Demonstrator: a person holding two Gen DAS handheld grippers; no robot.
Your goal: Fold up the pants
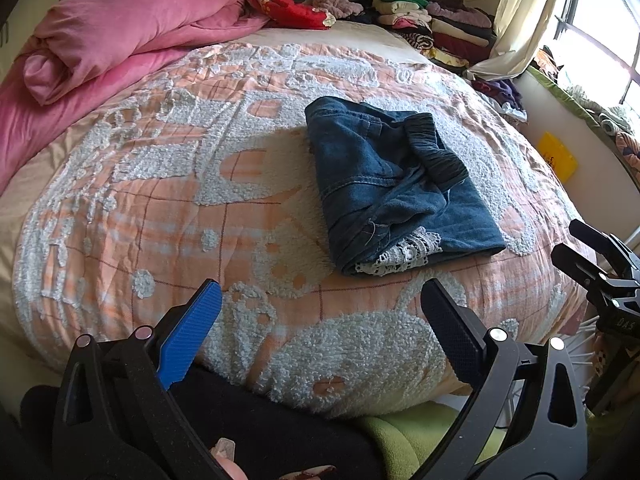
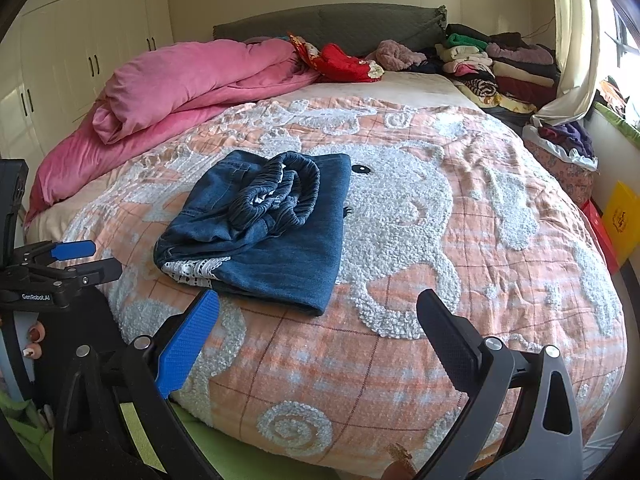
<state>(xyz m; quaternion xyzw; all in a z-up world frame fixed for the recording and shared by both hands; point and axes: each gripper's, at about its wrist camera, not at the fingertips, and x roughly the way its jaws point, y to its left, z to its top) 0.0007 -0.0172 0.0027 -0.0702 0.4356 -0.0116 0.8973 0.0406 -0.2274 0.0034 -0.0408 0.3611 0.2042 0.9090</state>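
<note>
Daylight from the blown-out window [image 1: 600,32] on the right, sharp focus, strong fisheye bending at edges

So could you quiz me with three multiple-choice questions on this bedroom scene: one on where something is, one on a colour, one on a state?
1. Where do the folded denim pants lie?
A on the orange patterned bedspread
B on the floor
C on the clothes stack

2. What colour is the rolled quilt?
A green
B pink
C white

3. How do the jaws of the right gripper stand?
A shut on the pants
B shut on nothing
C open, holding nothing

Key: A, bedspread shows all around them; B, plainly pink; C, bedspread shows in the wide gap between its fingers.
</note>
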